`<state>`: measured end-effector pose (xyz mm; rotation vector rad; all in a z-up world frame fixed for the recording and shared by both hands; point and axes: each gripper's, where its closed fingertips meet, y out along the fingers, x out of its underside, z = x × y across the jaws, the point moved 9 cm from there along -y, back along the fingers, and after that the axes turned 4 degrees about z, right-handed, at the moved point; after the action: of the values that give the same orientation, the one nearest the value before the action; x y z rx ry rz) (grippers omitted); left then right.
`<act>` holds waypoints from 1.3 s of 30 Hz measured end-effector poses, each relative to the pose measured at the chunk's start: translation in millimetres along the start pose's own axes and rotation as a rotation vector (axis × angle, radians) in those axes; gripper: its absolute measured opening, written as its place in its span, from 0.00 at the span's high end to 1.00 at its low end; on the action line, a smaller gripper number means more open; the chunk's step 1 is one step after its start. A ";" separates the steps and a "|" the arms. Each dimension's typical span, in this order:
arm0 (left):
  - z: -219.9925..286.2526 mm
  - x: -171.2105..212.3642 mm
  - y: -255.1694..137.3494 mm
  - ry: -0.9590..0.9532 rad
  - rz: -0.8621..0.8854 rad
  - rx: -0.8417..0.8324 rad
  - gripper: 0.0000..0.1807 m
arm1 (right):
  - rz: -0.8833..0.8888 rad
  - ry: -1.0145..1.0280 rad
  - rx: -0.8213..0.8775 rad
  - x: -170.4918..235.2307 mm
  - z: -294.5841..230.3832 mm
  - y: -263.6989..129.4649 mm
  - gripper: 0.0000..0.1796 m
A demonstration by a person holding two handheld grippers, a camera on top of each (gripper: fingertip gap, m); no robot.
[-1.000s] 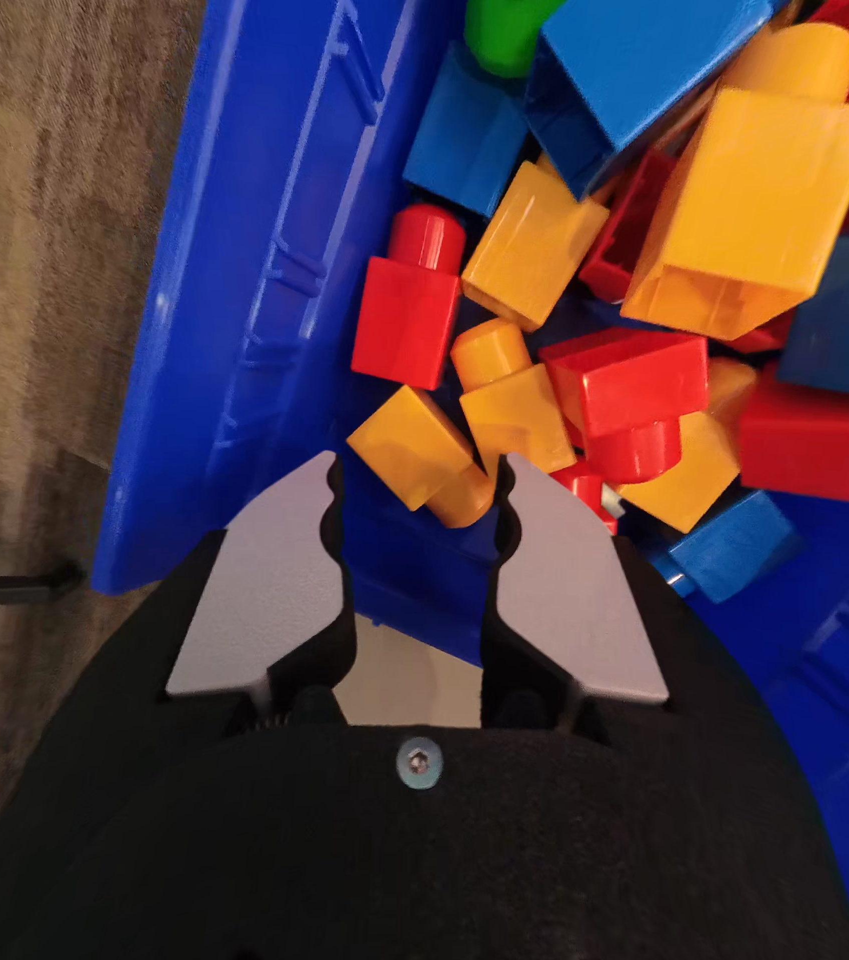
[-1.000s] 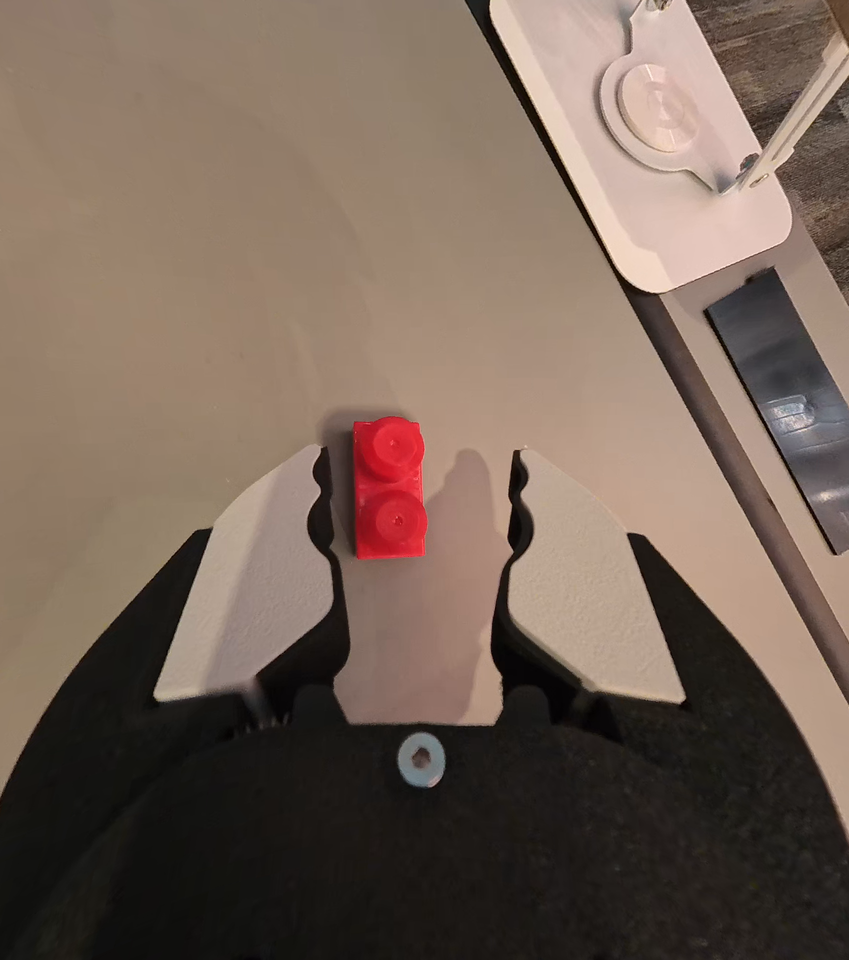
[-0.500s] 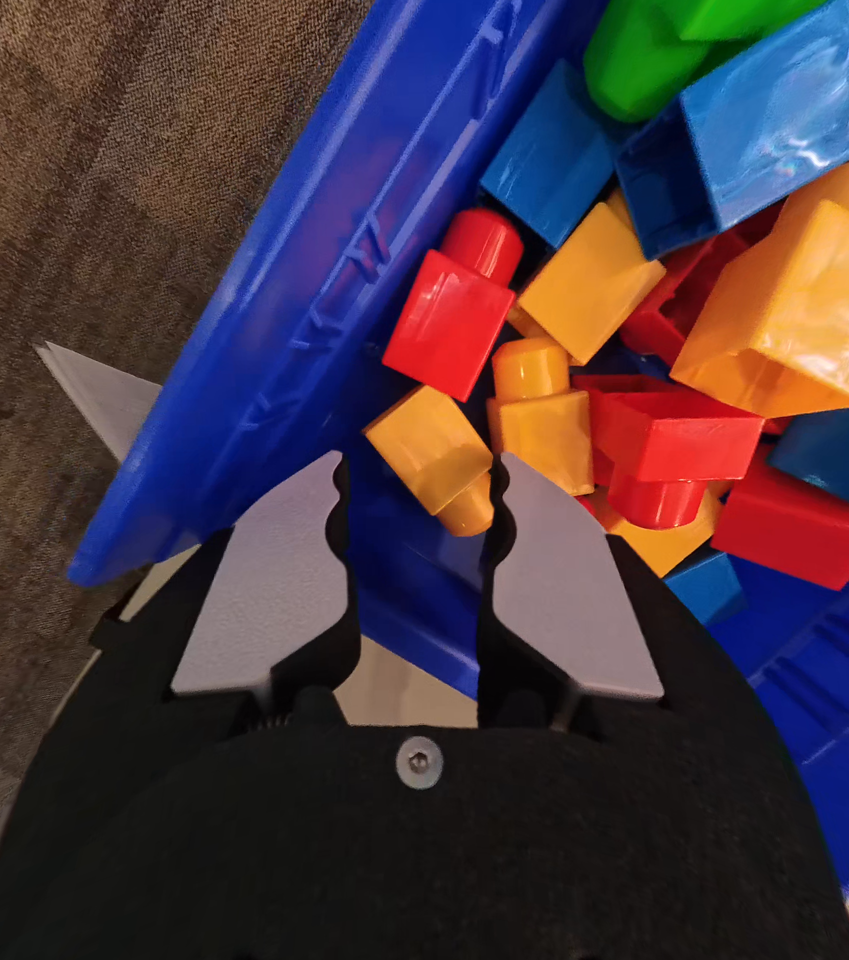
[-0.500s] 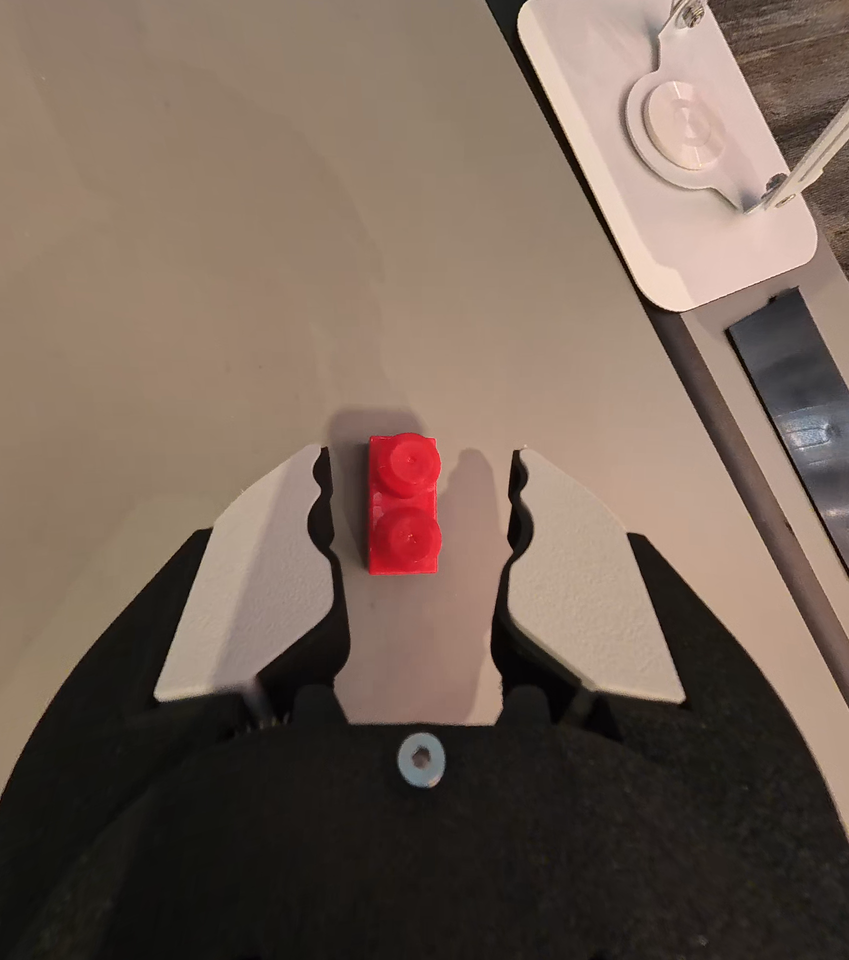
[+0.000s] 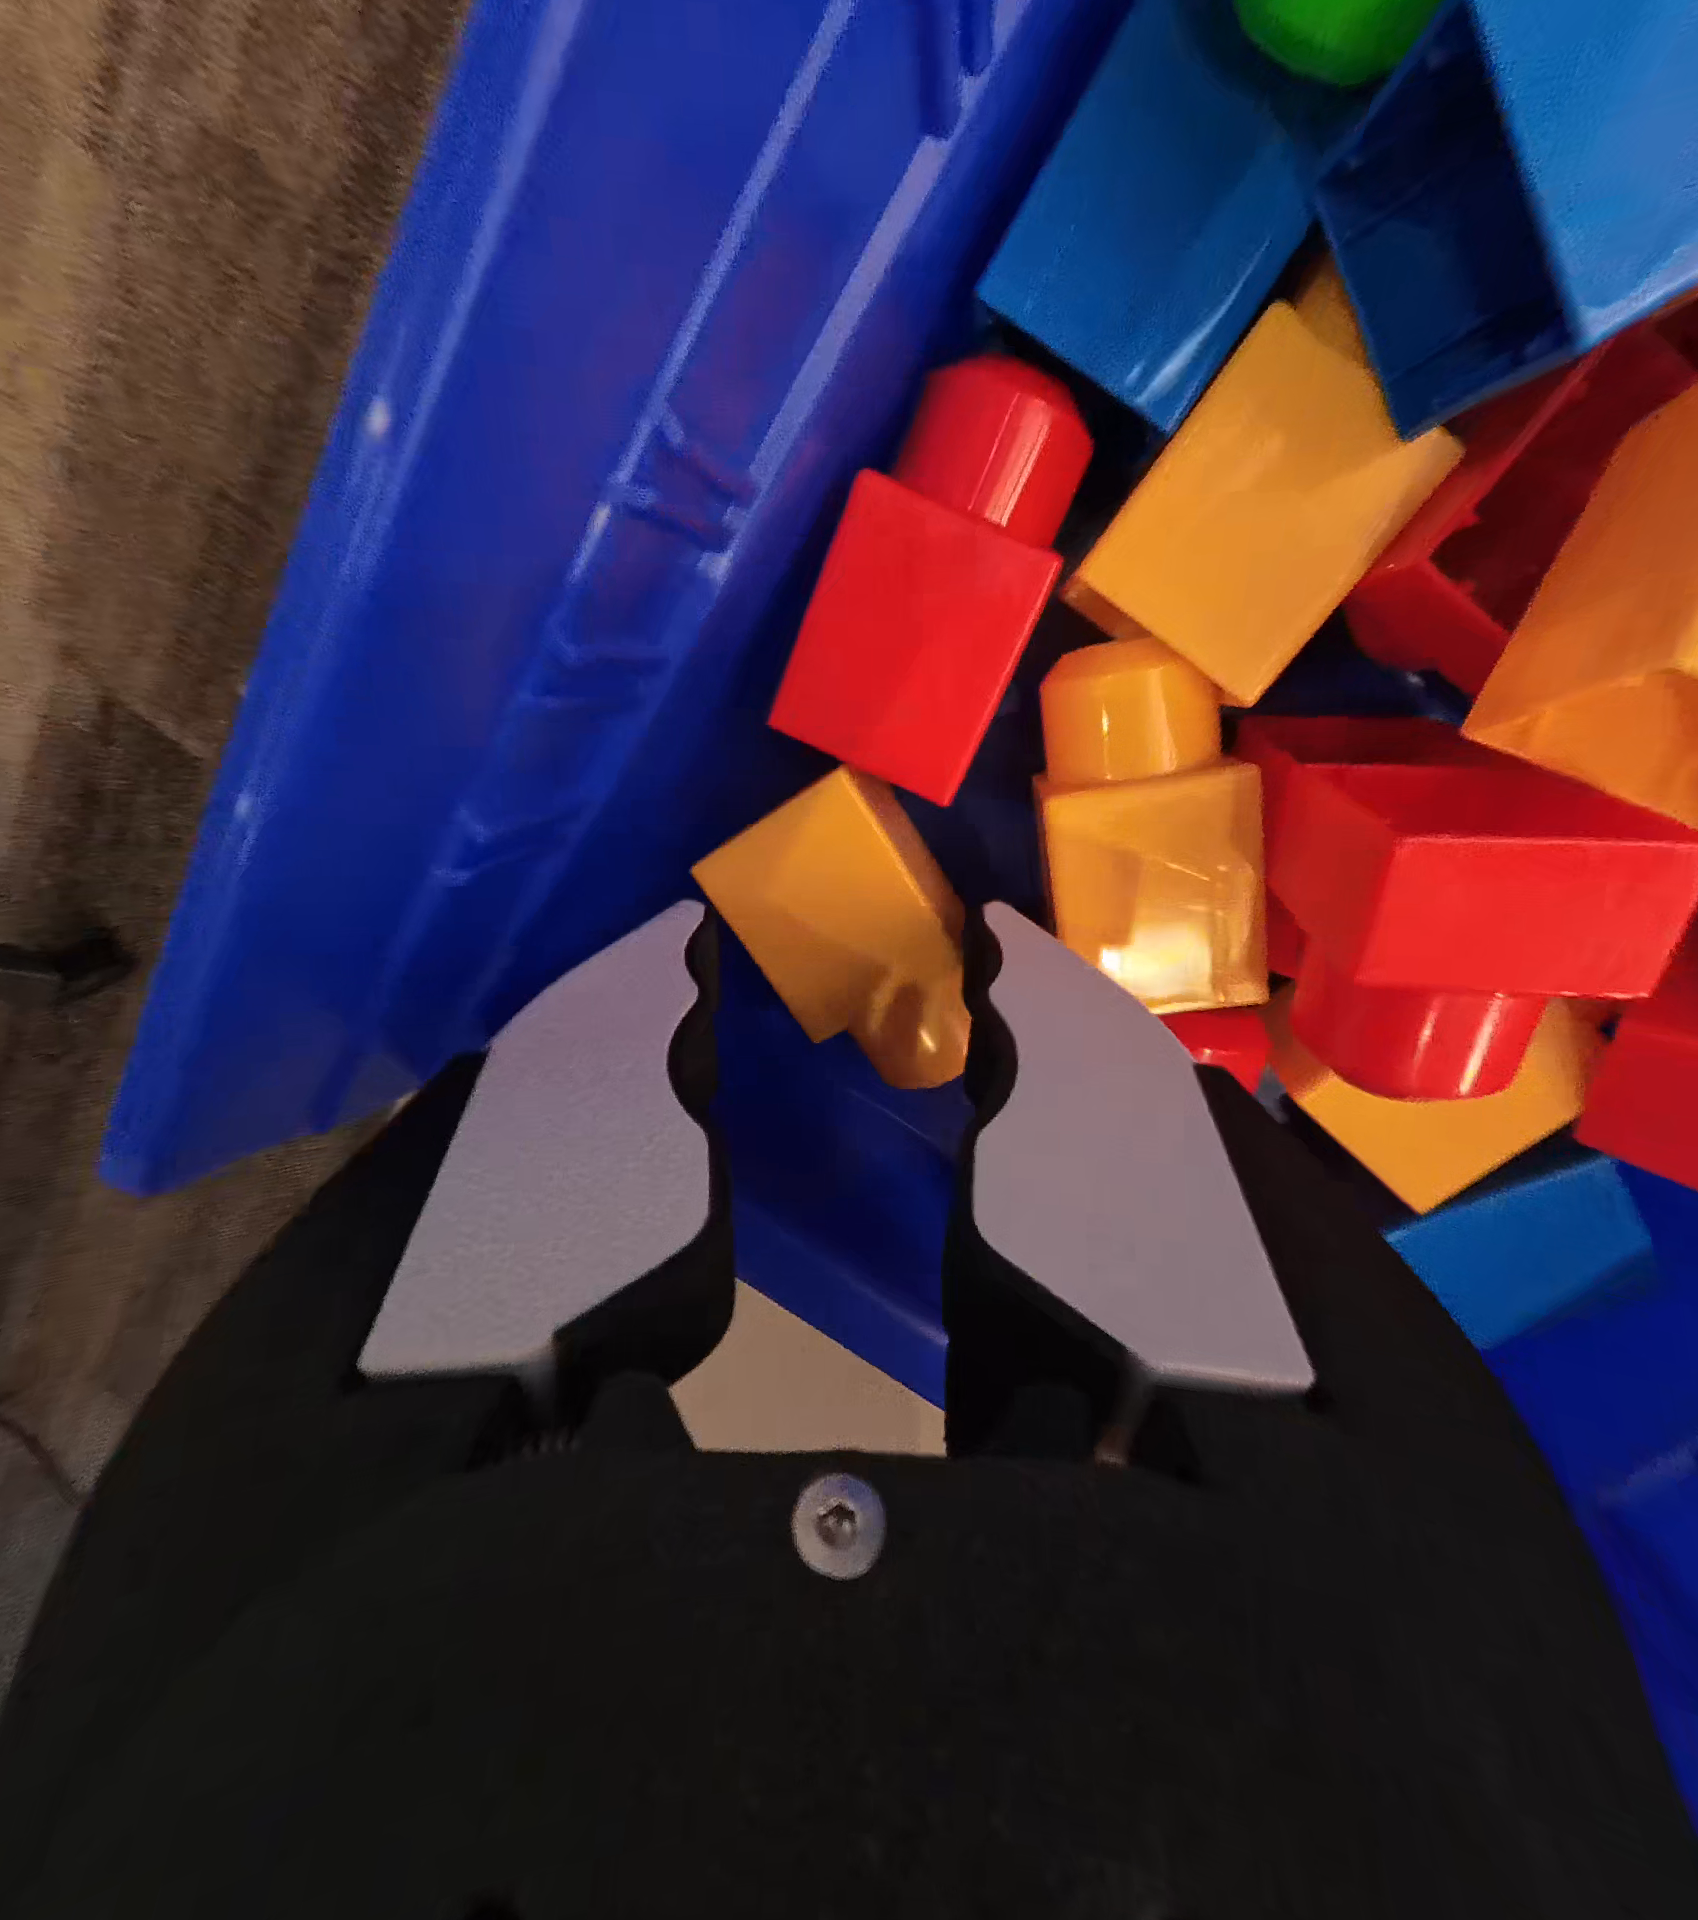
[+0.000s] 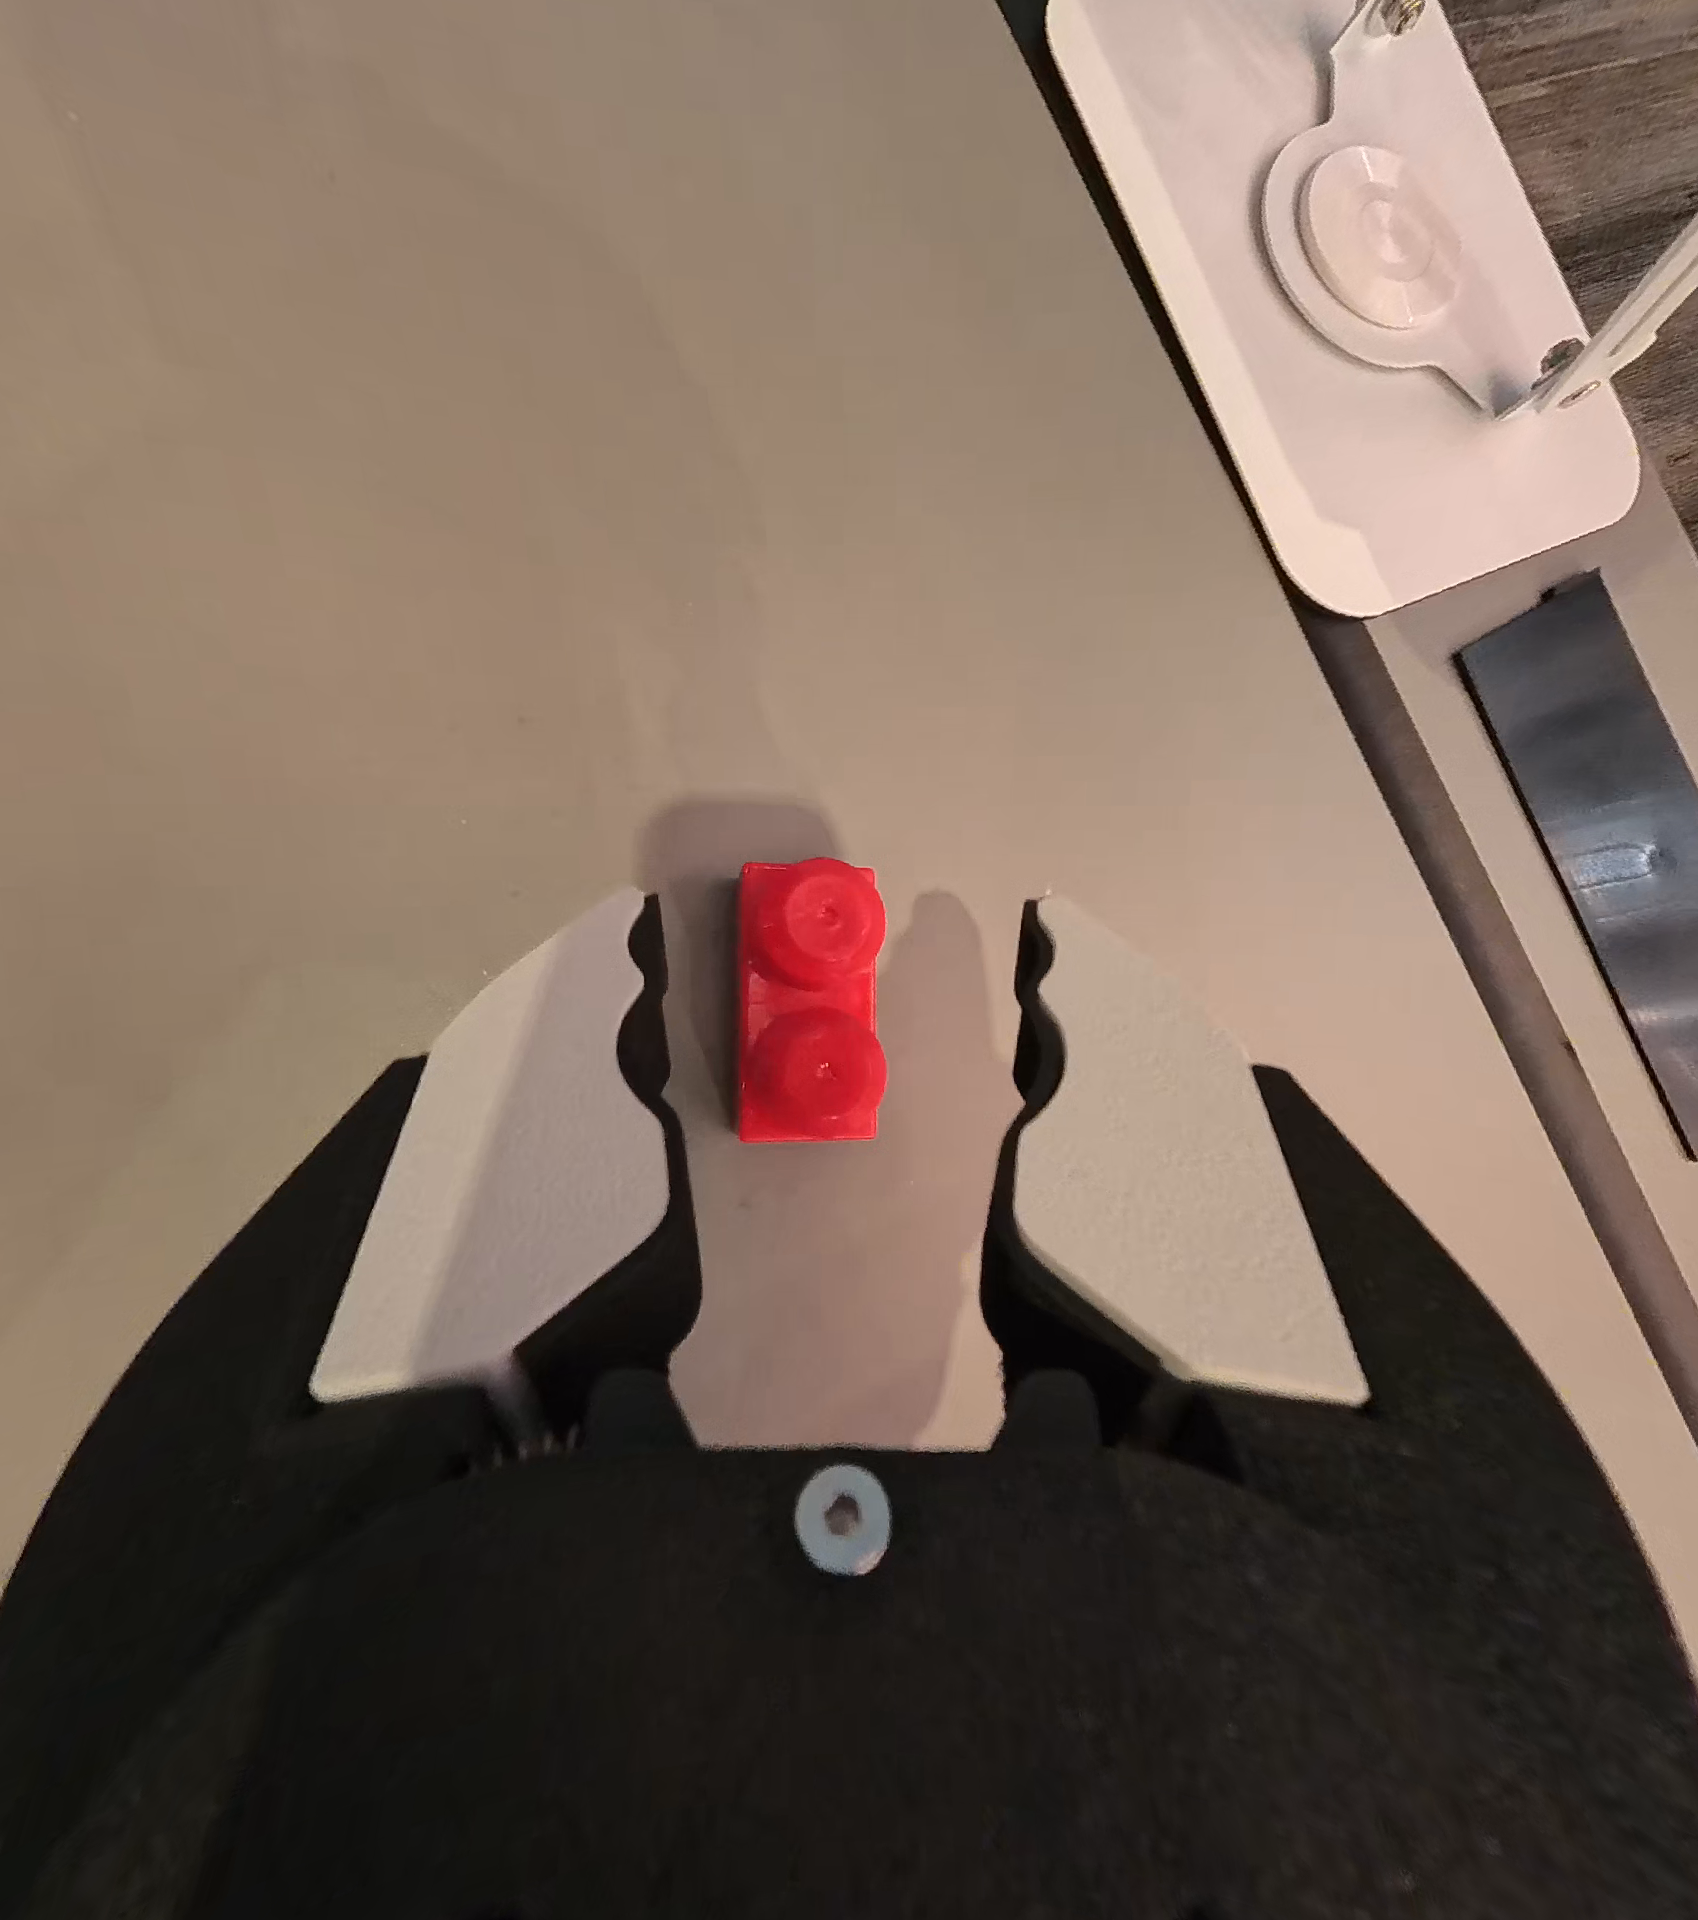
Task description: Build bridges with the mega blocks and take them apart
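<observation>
A blue bin (image 5: 554, 644) full of blocks is seen in the left wrist view. The left gripper (image 5: 840, 935) is held over the near corner of the bin. Its two fingers are apart, and a yellow block (image 5: 824, 914) lies between the tips. The block is tilted, with its round stud pointing near and right. The stud is seen right against the right finger (image 5: 1094, 1164). The left finger looks to be touching the block's corner, but a firm grip cannot be told. Just past the yellow block, a red block (image 5: 912, 634) is leaned by the bin wall. More yellow, red, blue and green blocks are piled to the right. Brown carpet (image 5: 45, 520) is seen to the left of the bin.

In the right wrist view, the right gripper (image 6: 840, 914) is held above a grey table (image 6: 357, 468). Its fingers are wide apart. A flat red brick (image 6: 809, 1003) with two studs is lying on the table between them, closer to the left finger, and is not touched. A white plate (image 6: 1344, 291) is seen at the far right edge of the table.
</observation>
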<state>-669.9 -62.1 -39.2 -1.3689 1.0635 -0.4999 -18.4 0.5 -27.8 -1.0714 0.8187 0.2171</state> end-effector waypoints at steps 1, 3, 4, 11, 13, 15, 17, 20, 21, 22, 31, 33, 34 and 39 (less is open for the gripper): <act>1.5 -0.7 1.3 0.022 -0.005 -0.027 0.75 | -0.001 0.000 -0.002 0.2 -0.2 0.2 0.64; 2.3 -1.2 5.3 0.037 -0.013 -0.057 0.75 | 0.000 0.002 -0.003 0.5 0.2 0.0 0.64; 2.0 -1.4 7.1 0.046 -0.013 -0.066 0.75 | 0.001 0.004 -0.003 0.8 0.6 -0.3 0.64; -1.2 -10.3 -13.2 0.023 0.081 0.095 0.78 | 0.003 0.010 -0.012 1.7 1.5 -0.1 0.65; -5.1 -13.1 -28.3 0.043 0.116 0.120 0.78 | 0.001 0.004 -0.013 0.9 0.7 0.6 0.65; -8.0 -13.7 -44.1 0.098 0.139 0.126 0.79 | 0.002 0.002 -0.015 0.1 0.2 1.0 0.65; -9.6 -14.4 -63.3 0.143 0.188 0.131 0.79 | 0.001 0.001 -0.014 -0.3 -0.1 1.1 0.65; 0.3 -12.2 -98.3 0.212 0.279 0.207 0.79 | 0.002 -0.003 -0.016 -1.6 -0.9 1.0 0.65; 9.5 -8.9 -111.1 0.243 0.306 0.261 0.79 | 0.004 -0.005 -0.018 -2.3 -1.4 1.1 0.65; 21.4 -4.0 -124.0 0.277 0.327 0.317 0.79 | 0.007 -0.007 -0.021 -3.3 -2.1 1.2 0.65; 211.8 86.3 -179.3 0.758 0.418 0.608 0.79 | 0.013 -0.031 -0.031 -8.6 -8.4 0.2 0.65; 254.4 108.5 -164.5 0.881 0.399 0.556 0.79 | 0.019 -0.028 -0.026 -8.3 -8.1 -2.4 0.65; 272.9 118.7 -156.5 0.934 0.392 0.538 0.79 | 0.023 -0.025 -0.023 -8.0 -7.9 -3.6 0.65; 331.7 149.5 -129.1 1.038 0.371 0.521 0.79 | 0.033 -0.015 -0.027 -5.1 -7.2 -5.7 0.66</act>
<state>-286.1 -31.9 -10.3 -0.3680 1.7968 -1.1617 -22.4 -7.3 -22.0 -1.0813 0.8223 0.2641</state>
